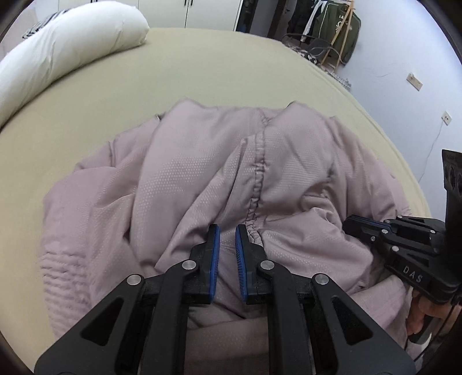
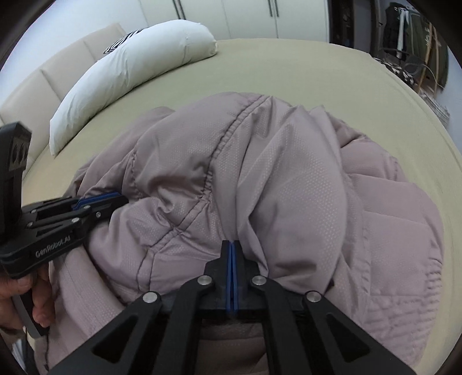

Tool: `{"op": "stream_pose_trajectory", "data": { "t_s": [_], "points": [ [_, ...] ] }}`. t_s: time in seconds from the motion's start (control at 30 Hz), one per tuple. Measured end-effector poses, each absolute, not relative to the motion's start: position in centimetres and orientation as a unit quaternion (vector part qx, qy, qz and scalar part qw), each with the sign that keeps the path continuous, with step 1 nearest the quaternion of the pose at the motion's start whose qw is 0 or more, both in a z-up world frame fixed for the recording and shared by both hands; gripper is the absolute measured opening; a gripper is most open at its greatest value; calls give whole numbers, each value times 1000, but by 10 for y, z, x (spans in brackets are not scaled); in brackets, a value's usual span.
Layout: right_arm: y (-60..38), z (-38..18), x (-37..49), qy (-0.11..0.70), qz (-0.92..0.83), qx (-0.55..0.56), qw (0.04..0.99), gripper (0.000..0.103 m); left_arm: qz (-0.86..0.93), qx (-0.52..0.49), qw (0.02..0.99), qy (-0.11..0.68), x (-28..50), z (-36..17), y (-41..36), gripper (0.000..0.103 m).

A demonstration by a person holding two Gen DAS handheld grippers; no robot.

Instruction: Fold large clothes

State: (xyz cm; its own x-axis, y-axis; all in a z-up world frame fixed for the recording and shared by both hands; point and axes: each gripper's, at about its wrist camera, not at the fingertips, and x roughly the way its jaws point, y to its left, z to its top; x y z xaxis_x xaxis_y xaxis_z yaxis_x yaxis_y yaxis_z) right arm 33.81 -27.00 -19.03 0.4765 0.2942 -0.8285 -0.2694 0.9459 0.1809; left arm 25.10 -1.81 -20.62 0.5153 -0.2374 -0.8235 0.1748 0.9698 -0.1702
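Jacket: a mauve padded jacket (image 1: pixel 202 178) lies crumpled on the bed (image 1: pixel 202 66), filling the centre and lower half of both views, a gathered seam running from about 12 o'clock down toward the jaws.
Left gripper: the left gripper (image 1: pixel 228 239) sits at 6 o'clock in its own view; its blue-padded jaws stand at a narrow gap with jacket fabric between them, and whether the pads press on it I cannot tell.
Right gripper: the right gripper (image 2: pixel 232 245) has its jaws fully closed, pads together, tips against a fold of the jacket; whether cloth is pinched I cannot tell.
Hands: a hand (image 2: pixel 17 300) grips the left tool's handle at 8 o'clock.
Pillow: a white pillow (image 2: pixel 130 75) lies at 10 o'clock, well apart from the jacket.
Background: wardrobe doors (image 2: pixel 231 17) at 12 o'clock.
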Motion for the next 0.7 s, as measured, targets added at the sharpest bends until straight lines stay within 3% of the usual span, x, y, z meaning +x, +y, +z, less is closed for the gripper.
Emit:
{"op": "stream_pose_trajectory", "data": {
  "t_s": [0.03, 0.07, 0.13, 0.33, 0.4, 0.47, 0.7],
  "points": [
    [-273, -182, 330, 480, 164, 27, 861, 12, -120, -30, 876, 466, 244, -197, -22, 13],
    [-276, -173, 318, 470, 167, 39, 866, 31, -123, -31, 883, 451, 234, -189, -21, 13],
    [-277, -155, 299, 435, 173, 46, 882, 51, -126, -16, 896, 425, 210, -174, -23, 13],
    [-262, -167, 274, 444, 176, 10, 879, 51, -122, 6, 886, 447, 193, -205, -32, 13],
    [-260, -184, 274, 452, 168, -3, 876, 46, -121, -8, 883, 453, 199, -214, -32, 13],
    [-261, -196, 279, 447, 160, -17, 880, 33, -121, -10, 879, 462, 207, -219, -28, 13],
    [-268, -210, 293, 456, 165, -7, 874, 31, -111, -23, 872, 477, 236, -234, -40, 12]
  ]
}}
